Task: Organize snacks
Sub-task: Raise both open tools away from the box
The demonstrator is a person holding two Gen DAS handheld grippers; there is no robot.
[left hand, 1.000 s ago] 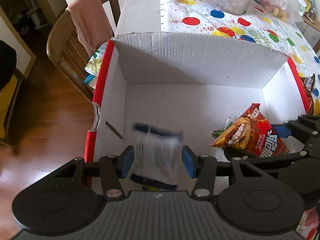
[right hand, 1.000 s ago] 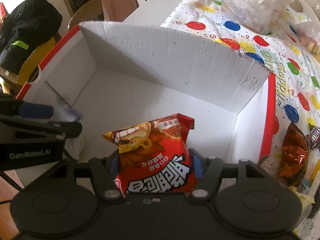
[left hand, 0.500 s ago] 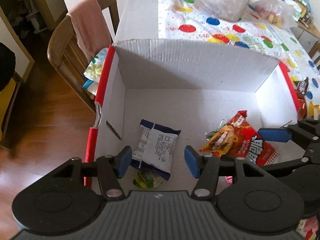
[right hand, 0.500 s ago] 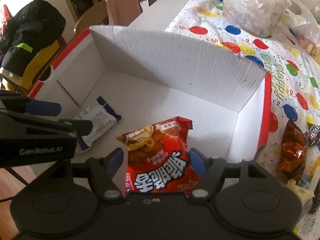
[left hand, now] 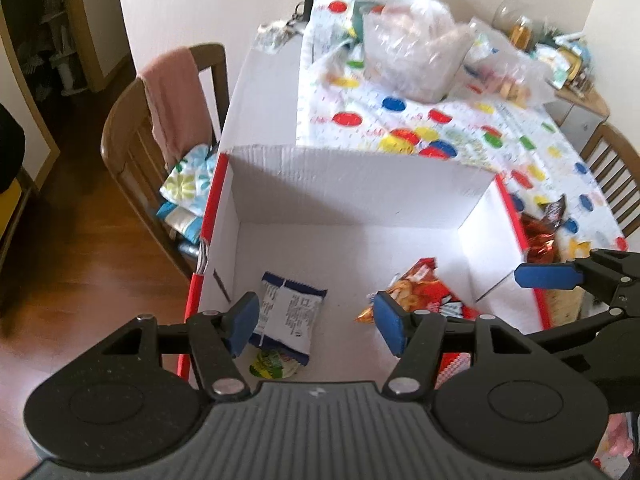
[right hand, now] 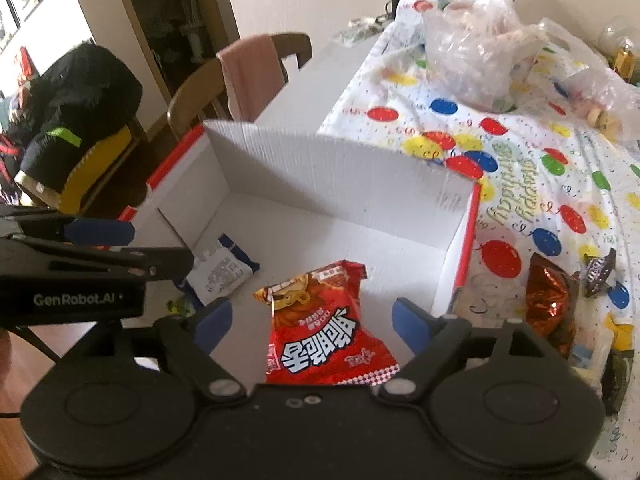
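A white cardboard box (left hand: 360, 176) with red edges sits at the table's near end. On its floor lie a white-and-blue snack packet (left hand: 290, 314), a small green packet (left hand: 274, 362) and a red snack bag (right hand: 324, 332). My left gripper (left hand: 316, 322) hovers above the white packet, its jaws opening, nothing between the pads. My right gripper (right hand: 308, 324) hangs over the red bag (left hand: 416, 292), jaws opening wide, pads clear of the bag. Each gripper shows at the edge of the other's view.
A balloon-print tablecloth (right hand: 520, 184) covers the table, with clear plastic bags (right hand: 476, 52) at the far end. A shiny brown snack bag (right hand: 550, 300) and small wrappers (right hand: 600, 266) lie right of the box. A wooden chair (left hand: 132, 144) with a pink cloth stands left.
Both grippers let go of their packets and rose. The white packet and the red bag now lie on the box floor, and both jaws stand wider.
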